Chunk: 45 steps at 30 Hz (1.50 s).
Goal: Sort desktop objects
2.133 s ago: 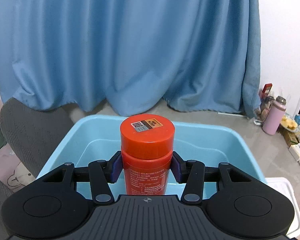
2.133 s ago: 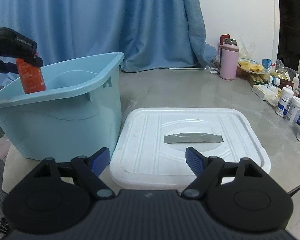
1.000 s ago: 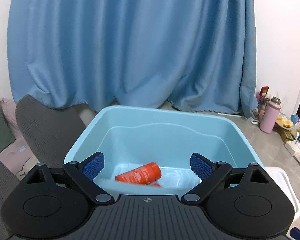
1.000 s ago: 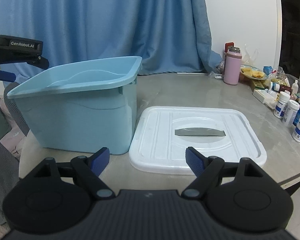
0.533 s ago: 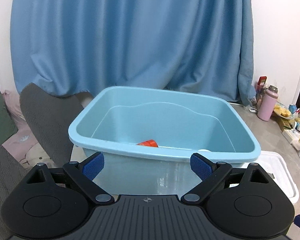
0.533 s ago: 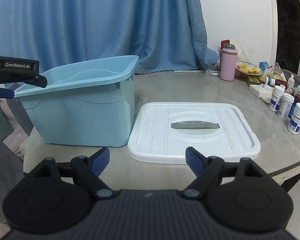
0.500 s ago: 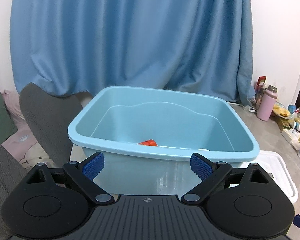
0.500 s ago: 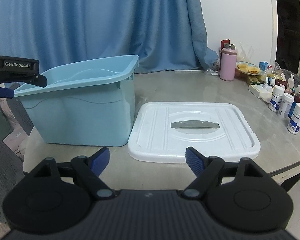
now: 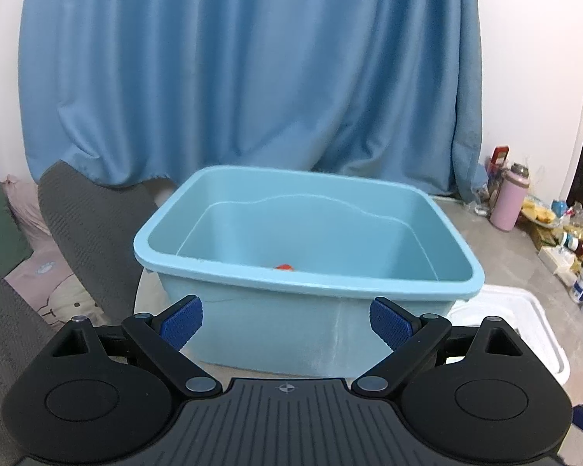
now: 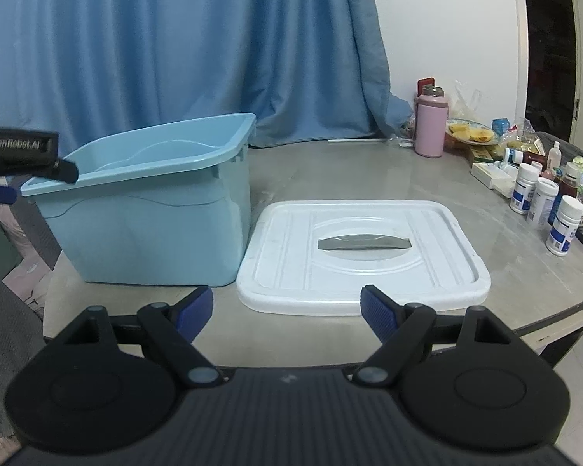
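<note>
While our left tool (image 9: 285, 320) hangs just short of the near wall of the light blue bin (image 9: 307, 310), its 2 blue-padded fingers (image 9: 182, 321) are spread wide with nothing between them. Over the bin's near rim we can see only a small red-orange sliver of the orange bottle (image 9: 285, 267), low inside the bin; the rest of it is hidden by the wall, so we cannot tell how it lies. Our right tool (image 10: 287, 310) is likewise spread wide and holds nothing, hovering above the near edge of the grey table (image 10: 369, 163). Just ahead of it lies the white lid (image 10: 363, 256), flat on the table with its grey handle (image 10: 363, 242) facing up, set just beside the bin's right wall. In the right wrist view the left tool's black body shows at the far left, level with the bin's rim. Further out along the right side of the table we see 3 white pill bottles (image 10: 540, 202) with blue labels standing near the edge, and behind them a crowd of small bottles and packets. A pink thermos (image 10: 430, 124) stands upright at the back of the table, next to a plate of yellow food (image 10: 470, 134). A blue curtain (image 9: 252, 70) hangs behind everything, and a grey chair (image 9: 85, 225) sits left of the table.
</note>
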### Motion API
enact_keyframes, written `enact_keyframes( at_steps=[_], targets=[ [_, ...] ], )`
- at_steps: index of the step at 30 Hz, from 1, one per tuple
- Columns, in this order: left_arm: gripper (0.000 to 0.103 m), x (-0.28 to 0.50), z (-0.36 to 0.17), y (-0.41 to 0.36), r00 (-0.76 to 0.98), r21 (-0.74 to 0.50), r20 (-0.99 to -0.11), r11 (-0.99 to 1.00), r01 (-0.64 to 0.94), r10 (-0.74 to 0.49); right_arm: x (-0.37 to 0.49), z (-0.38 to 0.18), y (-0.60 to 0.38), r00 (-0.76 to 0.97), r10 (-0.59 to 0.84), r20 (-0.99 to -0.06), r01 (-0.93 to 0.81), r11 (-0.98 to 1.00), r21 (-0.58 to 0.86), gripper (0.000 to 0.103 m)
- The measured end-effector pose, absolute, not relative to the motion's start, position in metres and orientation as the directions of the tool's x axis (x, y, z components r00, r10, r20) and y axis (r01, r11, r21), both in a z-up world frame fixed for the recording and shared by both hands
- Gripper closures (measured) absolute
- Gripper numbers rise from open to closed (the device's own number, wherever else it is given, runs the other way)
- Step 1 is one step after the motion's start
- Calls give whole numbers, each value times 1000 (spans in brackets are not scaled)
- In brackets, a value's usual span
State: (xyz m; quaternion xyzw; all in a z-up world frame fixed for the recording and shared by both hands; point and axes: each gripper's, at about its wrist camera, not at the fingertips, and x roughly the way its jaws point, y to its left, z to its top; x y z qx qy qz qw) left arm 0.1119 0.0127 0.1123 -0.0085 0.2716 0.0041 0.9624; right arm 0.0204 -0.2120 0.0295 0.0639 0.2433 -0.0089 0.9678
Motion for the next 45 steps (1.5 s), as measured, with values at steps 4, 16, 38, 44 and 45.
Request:
enact_keyframes(
  at_steps=[4, 16, 38, 44, 45],
  targets=[
    [8, 110, 105, 7, 843, -12, -538, 1000, -7, 0, 21, 28, -223, 881, 7, -474, 54, 992, 115, 20],
    [8, 105, 70, -62, 800, 21, -600, 998, 54, -31, 41, 18, -299, 860, -21, -511, 93, 989, 116, 20],
    [8, 144, 19, -198, 733, 17, -680, 1000, 15, 1, 99, -7, -431, 823, -2, -569, 68, 993, 95, 20],
    [8, 154, 11, -207, 703, 28, -711, 1000, 5, 16, 109, -14, -445, 810, 5, -586, 76, 991, 114, 20],
    [8, 156, 10, -208, 701, 35, -713, 999, 5, 22, 111, -15, -447, 808, 7, -589, 77, 990, 116, 20]
  ],
)
